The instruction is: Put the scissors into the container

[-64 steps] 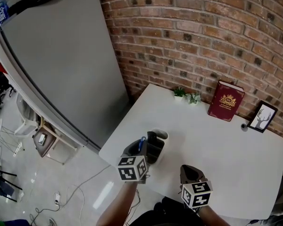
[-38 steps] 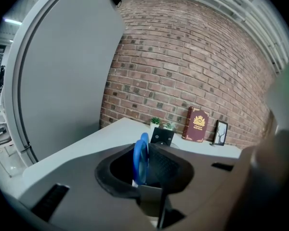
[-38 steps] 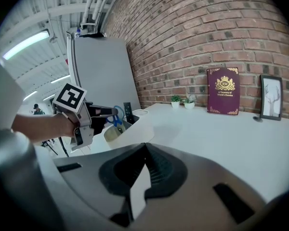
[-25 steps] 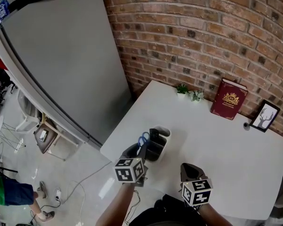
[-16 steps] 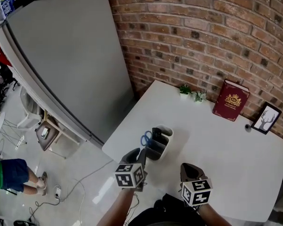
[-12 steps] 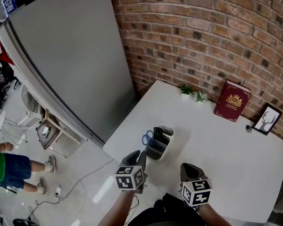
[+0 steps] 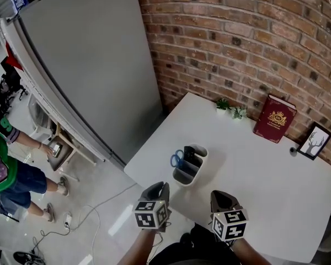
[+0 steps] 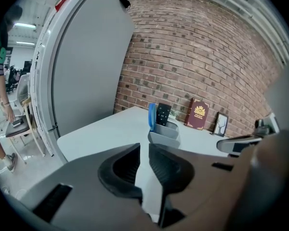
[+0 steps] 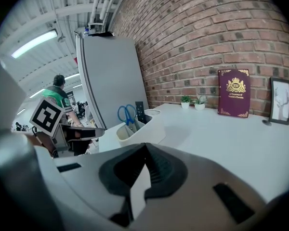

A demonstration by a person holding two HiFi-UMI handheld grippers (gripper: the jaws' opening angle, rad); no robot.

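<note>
Head view: white table (image 7: 265, 175) bearing one pale container (image 7: 180, 178), with blue-handled scissors (image 7: 177, 159) standing handles-up in the compartment at its left end. Left gripper (image 7: 161, 186), jaws a narrow slit apart and holding nothing, hangs at the table's near edge, apart from the container. Right gripper (image 7: 218, 195), jaws pressed together and empty, sits beside it; red book (image 7: 274, 118) leans against the brick wall.

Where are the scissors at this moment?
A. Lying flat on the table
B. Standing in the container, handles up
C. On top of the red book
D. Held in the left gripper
B: the scissors stand in the container with their blue handles sticking up, and the left gripper has nothing between its jaws.
</note>
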